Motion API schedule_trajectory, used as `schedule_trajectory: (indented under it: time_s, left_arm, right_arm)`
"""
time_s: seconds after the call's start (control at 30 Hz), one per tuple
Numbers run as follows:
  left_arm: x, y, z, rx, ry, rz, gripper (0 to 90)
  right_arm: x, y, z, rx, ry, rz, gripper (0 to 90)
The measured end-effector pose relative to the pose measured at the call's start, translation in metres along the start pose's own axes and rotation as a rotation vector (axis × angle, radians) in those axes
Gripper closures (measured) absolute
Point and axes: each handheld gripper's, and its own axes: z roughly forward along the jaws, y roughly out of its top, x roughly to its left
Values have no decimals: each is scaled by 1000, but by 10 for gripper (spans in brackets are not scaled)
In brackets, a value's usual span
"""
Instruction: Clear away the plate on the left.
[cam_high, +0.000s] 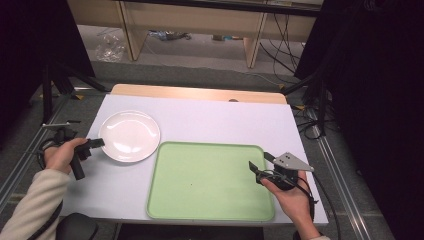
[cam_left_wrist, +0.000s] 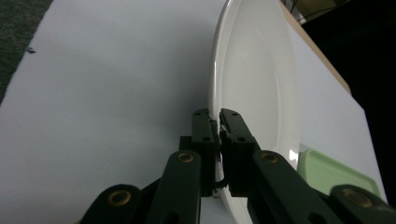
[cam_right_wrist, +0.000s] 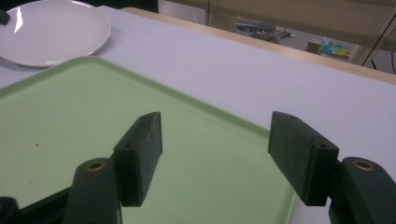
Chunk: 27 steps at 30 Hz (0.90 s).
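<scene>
1. The white plate (cam_high: 130, 135) lies flat on the white table (cam_high: 210, 120), at the left, just beside the far-left corner of the green tray (cam_high: 210, 182). Whether rim and tray touch cannot be told from the high view.
2. The left gripper (cam_high: 96, 143) is clamped on the plate's near-left rim. In the left gripper view the two jaws stand pressed together with the thin rim (cam_left_wrist: 217, 122) between them, one jaw above it and one below.
3. Likely reason for the edge hold: the plate is too wide and shallow to span, so pinching the rim is the only purchase a two-jaw tool gets on it.
4. The left hand (cam_high: 62, 155) holds its gripper low and roughly level, pointing right toward the plate; the sleeved forearm (cam_high: 30, 205) enters from the bottom-left corner.
5. The right gripper (cam_high: 260, 167) is released, gripping nothing. In the right gripper view its jaws stand wide apart over the tray's right portion (cam_right_wrist: 201, 154), with bare tray surface between them.
6. The right hand (cam_high: 290, 192) rests at the tray's right edge, gripper aimed left across the tray. Judgement: it waits there to steady or receive.
7. Judgement: the tray is bare, so the plate looks bound for it; the lift has not yet begun.
</scene>
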Motion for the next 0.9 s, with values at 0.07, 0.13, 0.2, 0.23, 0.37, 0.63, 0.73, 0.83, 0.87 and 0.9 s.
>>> schedule_trajectory:
  time_s: [0.07, 0.13, 0.2, 0.23, 0.37, 0.63, 0.73, 0.83, 0.87, 0.9]
  left_arm:
    - [-1, 1, -1, 7, 0, 3, 862]
    - [-1, 1, -2, 3, -6, 3, 863]
    - [1, 1, -2, 2, -17, -7, 866]
    - [2, 0, -1, -8, -43, -23, 867]
    - [4, 0, -1, -9, -77, -52, 870]
    - [6, 0, -1, -10, -91, -62, 870]
    - [6, -1, -1, -15, -96, -65, 870]
    - [6, -1, -1, -18, -103, -71, 869]
    - [6, -1, -1, -18, -106, -75, 869]
    - [7, -1, -1, -32, -124, -80, 868]
  right_arm:
    - [0, 0, -1, 6, -1, -1, 359]
    - [0, 0, 1, -8, 7, 9, 359]
    - [0, 0, -1, 10, -1, -2, 359]
    - [0, 0, 1, -7, 3, 0, 359]
    - [0, 0, 0, -1, 0, 0, 358]
    - [0, 0, 0, -3, 0, 0, 357]
    - [0, 0, 0, -4, 2, 8, 357]
    - [0, 0, 0, -2, 1, -1, 357]
    - [0, 0, 0, -4, 1, -1, 357]
    - [0, 0, 0, -4, 0, 0, 357]
